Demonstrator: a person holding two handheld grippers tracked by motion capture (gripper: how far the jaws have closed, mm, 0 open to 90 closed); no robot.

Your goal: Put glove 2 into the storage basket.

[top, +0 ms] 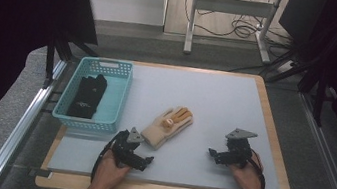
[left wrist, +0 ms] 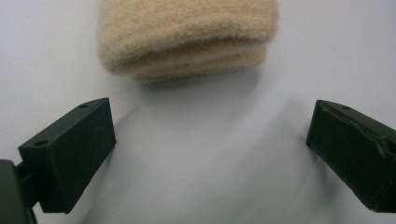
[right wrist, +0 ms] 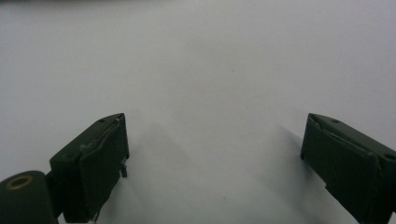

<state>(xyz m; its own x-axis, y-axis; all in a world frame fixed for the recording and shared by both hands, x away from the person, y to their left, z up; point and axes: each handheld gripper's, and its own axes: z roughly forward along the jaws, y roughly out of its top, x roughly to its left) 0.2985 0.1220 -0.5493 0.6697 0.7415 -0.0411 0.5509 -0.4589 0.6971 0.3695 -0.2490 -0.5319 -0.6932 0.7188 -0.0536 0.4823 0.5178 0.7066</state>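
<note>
Two empty wide-open grippers, left gripper (top: 146, 160) and right gripper (top: 213, 154); one beige glove (top: 169, 125).

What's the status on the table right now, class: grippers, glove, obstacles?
Left gripper open, jaws facing the beige glove's cuff, not touching. Right gripper open over bare mat. Nothing in the way.
</note>
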